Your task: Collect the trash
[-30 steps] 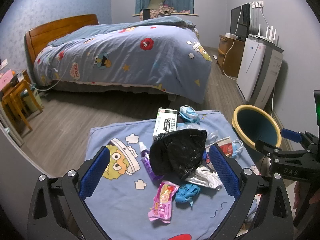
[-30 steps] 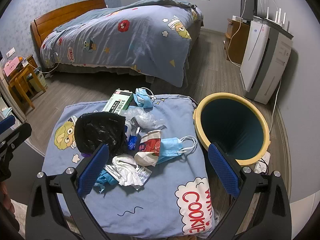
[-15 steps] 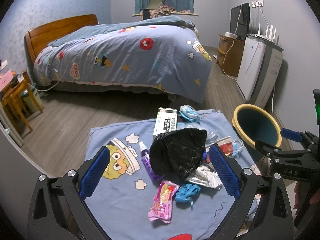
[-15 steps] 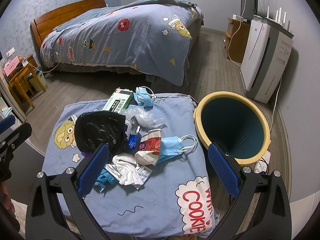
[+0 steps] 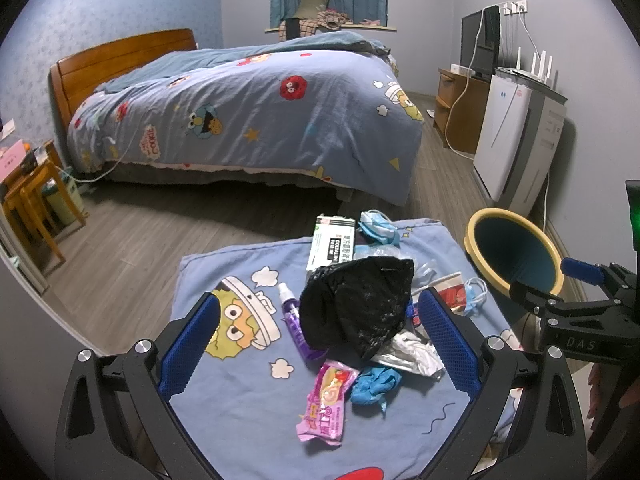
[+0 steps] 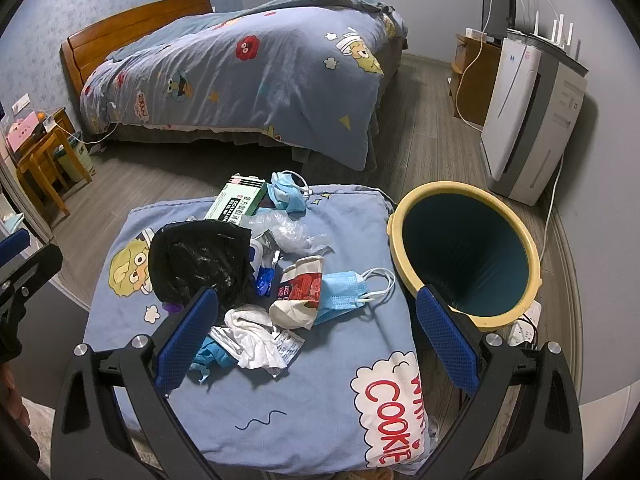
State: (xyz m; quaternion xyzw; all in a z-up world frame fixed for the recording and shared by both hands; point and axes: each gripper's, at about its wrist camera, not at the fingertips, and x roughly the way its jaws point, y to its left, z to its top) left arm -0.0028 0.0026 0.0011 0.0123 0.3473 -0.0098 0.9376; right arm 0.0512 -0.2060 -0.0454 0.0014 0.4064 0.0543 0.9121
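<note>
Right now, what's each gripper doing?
Left gripper: open, empty, above the trash pile.
Right gripper: open, empty, beside the bin.

Both tools look alike. The left gripper (image 5: 318,338) has matte black, angular arms with long cut-out slots and silver round screw heads at the joints. Its fingers (image 5: 188,350) carry bright blue pads with a fine dimpled grid. The right gripper (image 6: 316,334) matches it; seen from the left camera, its black body bears pale letters reading DAS.
</note>
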